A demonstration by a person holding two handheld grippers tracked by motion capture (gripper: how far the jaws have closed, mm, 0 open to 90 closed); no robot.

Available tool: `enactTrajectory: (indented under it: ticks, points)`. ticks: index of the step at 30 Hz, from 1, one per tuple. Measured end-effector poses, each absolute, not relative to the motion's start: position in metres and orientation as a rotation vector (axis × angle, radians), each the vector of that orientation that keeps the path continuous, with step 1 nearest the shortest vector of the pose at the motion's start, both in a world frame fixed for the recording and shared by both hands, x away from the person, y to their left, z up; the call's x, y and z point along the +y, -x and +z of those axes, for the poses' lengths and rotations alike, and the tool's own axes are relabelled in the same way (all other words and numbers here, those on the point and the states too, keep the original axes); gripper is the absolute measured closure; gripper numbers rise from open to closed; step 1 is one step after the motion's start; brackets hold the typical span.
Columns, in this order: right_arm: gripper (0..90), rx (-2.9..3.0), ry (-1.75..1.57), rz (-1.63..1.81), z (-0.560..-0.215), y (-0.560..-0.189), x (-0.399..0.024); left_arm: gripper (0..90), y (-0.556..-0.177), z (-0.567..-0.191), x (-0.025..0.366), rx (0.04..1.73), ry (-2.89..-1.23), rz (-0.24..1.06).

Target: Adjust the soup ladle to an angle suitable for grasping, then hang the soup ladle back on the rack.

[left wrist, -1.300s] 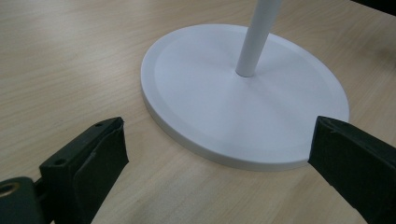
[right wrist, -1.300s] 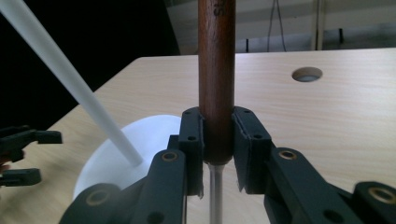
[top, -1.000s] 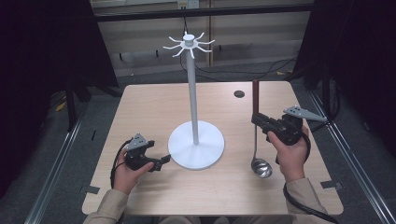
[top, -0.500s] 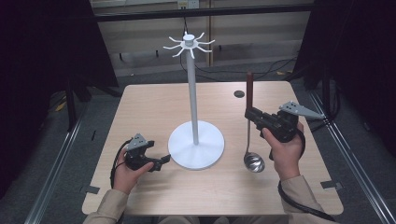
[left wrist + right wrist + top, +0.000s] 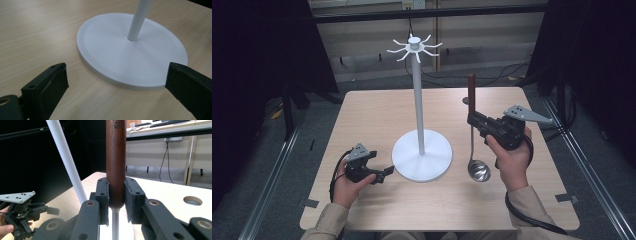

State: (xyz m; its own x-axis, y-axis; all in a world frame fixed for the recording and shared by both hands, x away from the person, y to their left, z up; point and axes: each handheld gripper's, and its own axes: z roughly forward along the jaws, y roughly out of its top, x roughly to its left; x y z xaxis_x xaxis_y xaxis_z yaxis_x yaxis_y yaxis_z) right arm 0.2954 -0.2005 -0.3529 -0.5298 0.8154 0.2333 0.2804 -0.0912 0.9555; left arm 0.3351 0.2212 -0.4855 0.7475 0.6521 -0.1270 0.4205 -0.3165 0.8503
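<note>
1. Left gripper (image 5: 384, 172): black fingers spread, empty, near the stand's base on the pale wood-grain tabletop (image 5: 362, 115).
2. Stand (image 5: 420, 120): matte white round base, slim pole, hooks on top, none in use.
3. Right gripper (image 5: 472, 120): fingers pinch the ladle (image 5: 473, 150) by its brown wood handle; shiny steel bowl low over the tabletop. Lift done, hanging left.
</note>
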Motion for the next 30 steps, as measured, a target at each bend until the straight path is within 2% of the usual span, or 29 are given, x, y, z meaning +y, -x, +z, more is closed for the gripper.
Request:
enactTrajectory:
  ticks: [30]
  points:
    - [75.1, 1.774, -1.090, 1.707, -0.330, -0.298, -0.174, 4.0, -0.335, -0.485, 0.224, 0.818, -1.954, 0.297]
